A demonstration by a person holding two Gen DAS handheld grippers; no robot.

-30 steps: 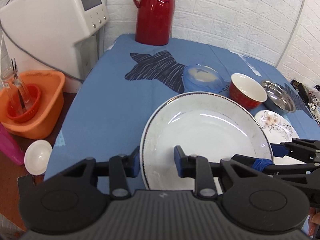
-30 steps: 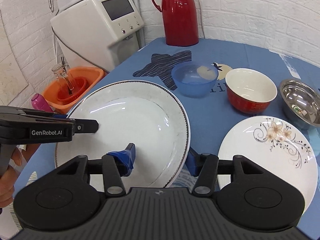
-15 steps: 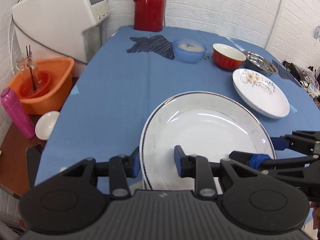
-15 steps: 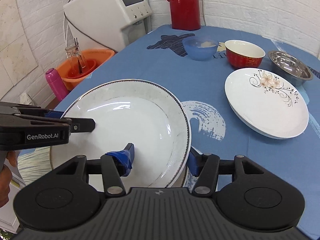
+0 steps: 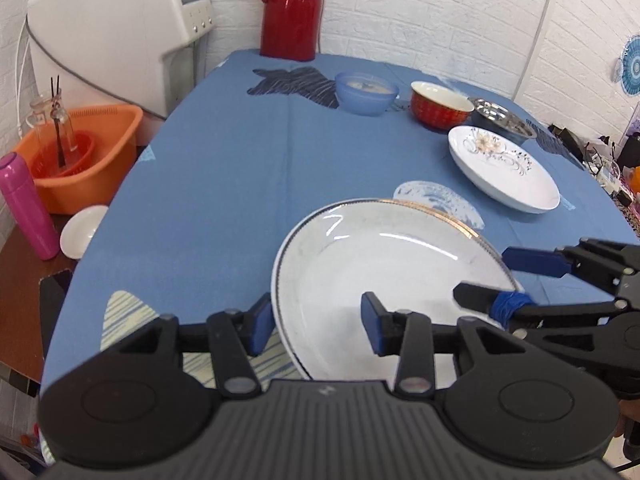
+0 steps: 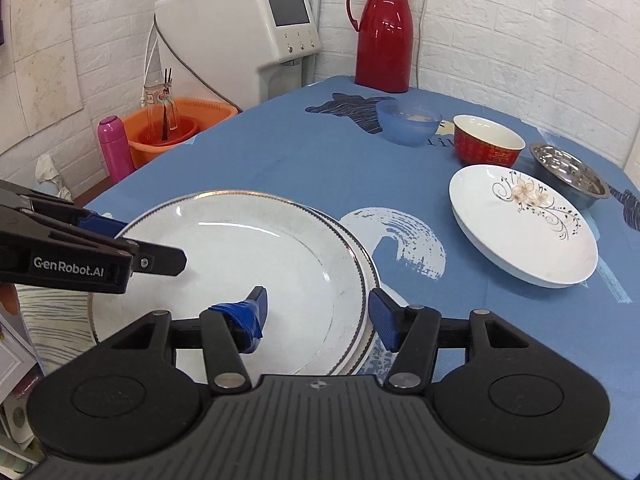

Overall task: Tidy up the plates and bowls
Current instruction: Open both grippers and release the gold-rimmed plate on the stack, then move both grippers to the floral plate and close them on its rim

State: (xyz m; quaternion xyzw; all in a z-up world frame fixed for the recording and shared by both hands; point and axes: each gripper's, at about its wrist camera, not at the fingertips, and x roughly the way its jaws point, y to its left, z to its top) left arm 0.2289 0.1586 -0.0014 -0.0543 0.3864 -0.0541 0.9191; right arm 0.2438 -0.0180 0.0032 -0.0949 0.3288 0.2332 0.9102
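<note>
Both grippers straddle opposite rims of the big white plate, which sits on a second plate near the desk's front edge. The left gripper has its fingers spread wide across the rim, not pinching it. The right gripper is likewise open, one finger over the plate, one outside the rim. Toward the right edge lies a flowered plate; behind it stand a blue bowl, a red bowl and a steel bowl.
</note>
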